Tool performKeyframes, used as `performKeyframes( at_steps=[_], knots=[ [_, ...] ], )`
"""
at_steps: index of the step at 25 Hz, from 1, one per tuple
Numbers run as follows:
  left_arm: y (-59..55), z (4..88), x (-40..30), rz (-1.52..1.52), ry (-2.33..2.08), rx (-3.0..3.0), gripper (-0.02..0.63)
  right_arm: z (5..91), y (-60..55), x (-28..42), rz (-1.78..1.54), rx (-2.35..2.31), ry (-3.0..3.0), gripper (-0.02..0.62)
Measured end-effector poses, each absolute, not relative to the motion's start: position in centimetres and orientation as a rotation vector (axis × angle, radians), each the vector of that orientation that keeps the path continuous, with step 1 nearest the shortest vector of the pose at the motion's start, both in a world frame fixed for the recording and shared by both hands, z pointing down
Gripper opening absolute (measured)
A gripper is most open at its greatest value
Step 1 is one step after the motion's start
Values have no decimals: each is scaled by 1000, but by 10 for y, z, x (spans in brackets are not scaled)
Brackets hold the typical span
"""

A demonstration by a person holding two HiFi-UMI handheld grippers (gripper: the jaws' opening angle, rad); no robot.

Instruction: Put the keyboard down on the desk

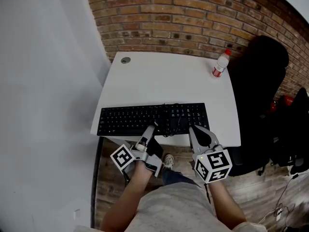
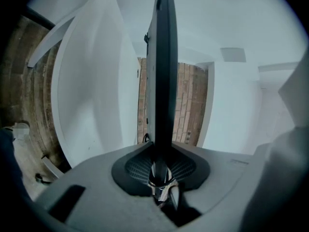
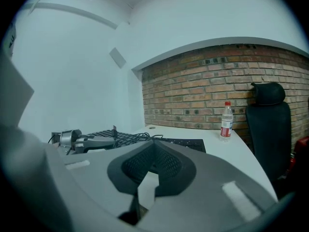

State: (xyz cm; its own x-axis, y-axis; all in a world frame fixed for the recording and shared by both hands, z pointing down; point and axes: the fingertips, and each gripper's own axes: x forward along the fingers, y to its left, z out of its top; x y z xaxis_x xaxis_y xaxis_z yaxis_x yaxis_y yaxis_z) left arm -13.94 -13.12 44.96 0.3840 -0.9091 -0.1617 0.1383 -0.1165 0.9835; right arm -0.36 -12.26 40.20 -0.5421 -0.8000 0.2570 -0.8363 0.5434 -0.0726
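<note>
A black keyboard (image 1: 130,120) lies lengthwise along the front of the white desk (image 1: 164,76), with its cable (image 1: 169,117) bunched on top. My left gripper (image 1: 150,128) is shut on the keyboard's near edge. In the left gripper view the keyboard (image 2: 164,81) shows edge-on as a dark bar running out from the closed jaws of the left gripper (image 2: 161,151), with the desk (image 2: 91,95) beside it. Whether the keyboard rests on the desk I cannot tell. My right gripper (image 1: 192,128) is shut on nothing, its tip at the keyboard's front edge. In the right gripper view the keyboard (image 3: 186,143) lies just beyond the right gripper (image 3: 154,146).
A plastic bottle with a red cap (image 1: 220,64) stands at the desk's far right corner. A black office chair (image 1: 260,81) is right of the desk. A brick wall (image 1: 193,18) runs behind it and a plain wall is on the left. A round cable grommet (image 1: 125,60) sits at the far left.
</note>
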Motion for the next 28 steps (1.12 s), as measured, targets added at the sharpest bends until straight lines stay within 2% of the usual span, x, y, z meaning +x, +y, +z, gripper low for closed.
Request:
performKeyframes(
  at_steps=[28],
  knots=[
    [-315,513,-121,-892,-817,1325,71,455,-311,7,466,1378,-2512,3]
  ],
)
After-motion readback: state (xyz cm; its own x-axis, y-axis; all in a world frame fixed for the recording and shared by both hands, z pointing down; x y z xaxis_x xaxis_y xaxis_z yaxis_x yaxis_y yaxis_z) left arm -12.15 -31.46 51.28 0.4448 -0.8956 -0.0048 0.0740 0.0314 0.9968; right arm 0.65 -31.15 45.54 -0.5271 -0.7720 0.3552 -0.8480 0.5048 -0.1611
